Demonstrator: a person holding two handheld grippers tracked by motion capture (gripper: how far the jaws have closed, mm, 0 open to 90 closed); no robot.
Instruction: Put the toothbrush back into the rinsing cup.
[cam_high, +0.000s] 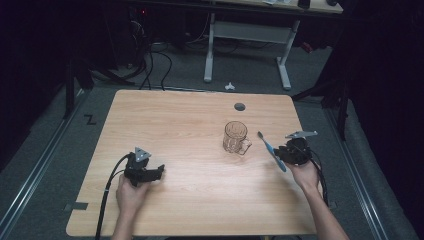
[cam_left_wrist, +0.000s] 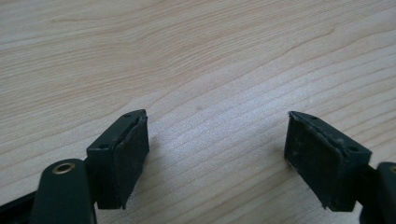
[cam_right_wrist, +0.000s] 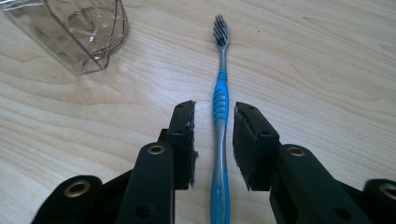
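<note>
Two grippers on the wooden table (cam_high: 190, 120), one per hand. We note the left gripper (cam_high: 159, 171) at the near left, resting on the wood, jaws wide apart with bare tabletop between them. Right of centre stands a clear glass mug (cam_high: 235, 138), upright, handle toward the near right. Just right of it lies a blue and grey toothbrush (cam_right_wrist: 219, 116), bristles at the far end. The right gripper (cam_right_wrist: 214, 140) straddles its handle, jaws slightly apart with a gap either side.
</note>
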